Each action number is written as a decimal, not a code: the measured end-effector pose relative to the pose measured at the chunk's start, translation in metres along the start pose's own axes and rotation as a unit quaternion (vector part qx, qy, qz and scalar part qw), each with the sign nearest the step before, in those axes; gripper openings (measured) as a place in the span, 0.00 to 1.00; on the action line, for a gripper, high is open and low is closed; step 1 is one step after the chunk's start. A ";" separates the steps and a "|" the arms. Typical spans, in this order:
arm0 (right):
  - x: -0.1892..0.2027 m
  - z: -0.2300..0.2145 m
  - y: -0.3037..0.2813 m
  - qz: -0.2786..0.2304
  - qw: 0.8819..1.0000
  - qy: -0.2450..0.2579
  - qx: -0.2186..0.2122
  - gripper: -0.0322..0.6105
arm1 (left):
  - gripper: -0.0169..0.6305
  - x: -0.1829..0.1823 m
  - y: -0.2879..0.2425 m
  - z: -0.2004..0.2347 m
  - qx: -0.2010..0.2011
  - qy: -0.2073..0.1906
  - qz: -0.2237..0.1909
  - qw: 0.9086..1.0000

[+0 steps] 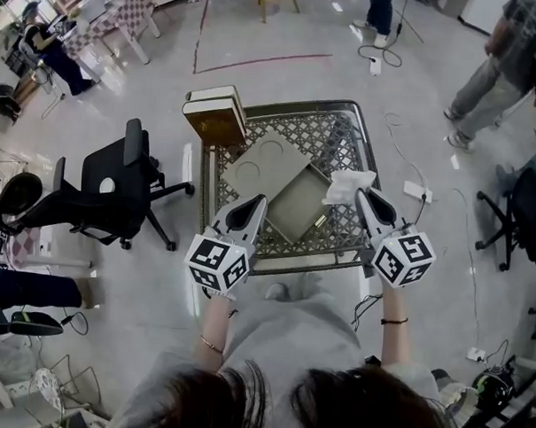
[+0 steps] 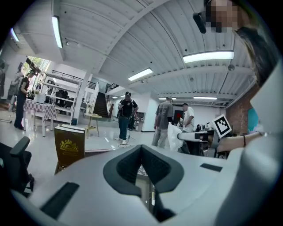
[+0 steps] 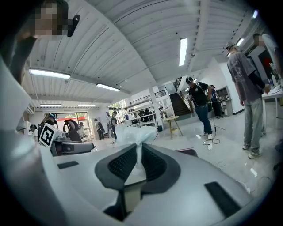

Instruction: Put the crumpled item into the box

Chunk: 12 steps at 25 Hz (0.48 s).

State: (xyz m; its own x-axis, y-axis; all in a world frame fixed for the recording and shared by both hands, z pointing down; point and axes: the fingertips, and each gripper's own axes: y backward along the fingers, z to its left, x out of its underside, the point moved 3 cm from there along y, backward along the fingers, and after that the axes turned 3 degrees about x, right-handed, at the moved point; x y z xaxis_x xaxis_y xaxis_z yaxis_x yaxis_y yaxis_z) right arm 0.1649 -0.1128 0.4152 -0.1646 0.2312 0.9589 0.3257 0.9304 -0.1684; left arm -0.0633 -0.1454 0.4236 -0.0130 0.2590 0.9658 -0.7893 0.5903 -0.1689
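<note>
On table, box; crumpled item right of box; chair left of table.

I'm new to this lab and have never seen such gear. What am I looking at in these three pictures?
No robot here: a person holds a two-jaw gripper in each hand. The head view comes from a camera on their head, looking down; the other two come from cameras riding on each gripper. Below is a grey metal lattice table with an open grey-green cardboard box, its flat lid beside it, and a brown gold-printed case standing at the far-left corner. The right gripper pinches a crumpled white paper. The left gripper is shut on nothing.
</note>
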 end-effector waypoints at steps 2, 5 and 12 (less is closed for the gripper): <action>-0.001 -0.012 -0.009 0.008 1.000 0.002 -0.015 0.13 | 0.05 0.001 -0.011 -0.002 -0.012 0.005 0.001 1.000; -0.002 -0.028 -0.021 0.020 0.999 0.002 -0.037 0.13 | 0.05 0.004 -0.025 -0.003 -0.032 0.013 0.000 0.999; 0.007 -0.043 -0.059 0.062 0.993 0.008 -0.105 0.13 | 0.05 0.013 -0.042 0.000 -0.073 0.031 0.000 0.997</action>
State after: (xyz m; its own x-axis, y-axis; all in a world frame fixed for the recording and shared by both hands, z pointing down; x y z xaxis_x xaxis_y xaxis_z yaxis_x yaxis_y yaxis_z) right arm 0.1845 -0.1783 0.4418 -0.0966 0.3339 0.9377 0.5289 0.8153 -0.2358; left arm -0.0298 -0.1666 0.4435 0.0289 0.3033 0.9524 -0.6912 0.6944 -0.2002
